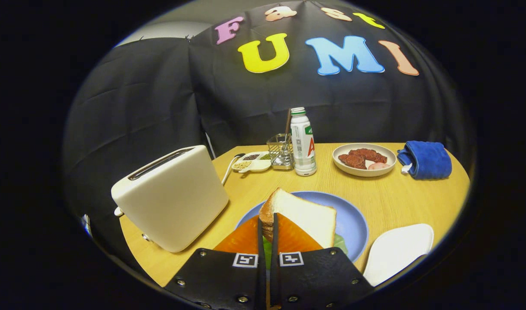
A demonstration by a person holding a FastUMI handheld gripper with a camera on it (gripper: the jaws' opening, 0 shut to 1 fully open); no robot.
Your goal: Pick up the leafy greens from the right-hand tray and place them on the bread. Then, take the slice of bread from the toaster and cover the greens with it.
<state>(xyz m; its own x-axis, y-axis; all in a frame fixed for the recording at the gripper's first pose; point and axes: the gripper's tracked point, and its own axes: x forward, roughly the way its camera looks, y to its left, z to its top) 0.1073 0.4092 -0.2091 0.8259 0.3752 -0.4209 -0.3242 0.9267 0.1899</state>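
Hand-held gripper [268, 230] pinches the bread slice [304, 215] by its edge, tilted over the greens [340, 243] on the blue plate [353, 219]. Toaster [170, 198] stands at ten o'clock. Judged: lowering to cover.

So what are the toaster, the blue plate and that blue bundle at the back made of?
Toaster: probably plastic, smooth matte cream shell without metallic glint. Blue plate: likely ceramic or melamine, even satin surface. Blue bundle: soft fuzzy cloth, folded like a towel. The gripper is shut on the bread slice.
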